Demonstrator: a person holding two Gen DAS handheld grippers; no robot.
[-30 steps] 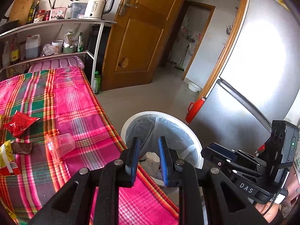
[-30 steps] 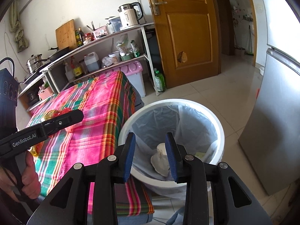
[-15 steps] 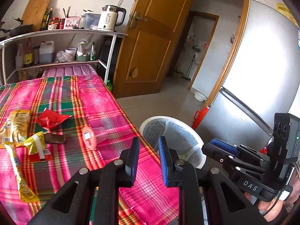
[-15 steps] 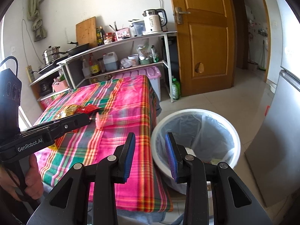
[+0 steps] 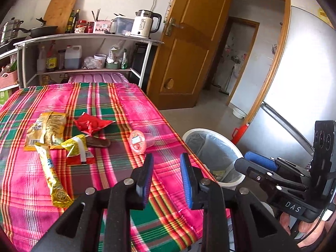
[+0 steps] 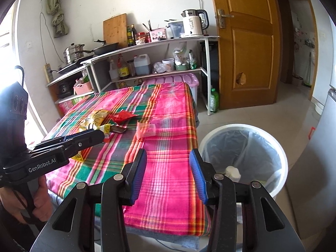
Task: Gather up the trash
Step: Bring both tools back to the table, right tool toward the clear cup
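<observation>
Both tongs, left gripper [image 5: 166, 177] and right gripper [image 6: 168, 175], had just been opening, empty, above the table's edge [image 6: 168, 229]; beside it, the bin [image 6: 281, 180] held white trash [image 6: 233, 172].

Near table edge [image 6: 168, 193] bare, open approach; wrapper cluster [image 5: 56, 138] and cup [image 5: 139, 141] crowd middle; bin [image 6: 279, 159] flanks right side

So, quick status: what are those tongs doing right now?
Left tongs and right tongs empty, just opening. Clear plastic jelly cup and wrappers on the plaid tablecloth. White bin alongside, path clear.
</observation>
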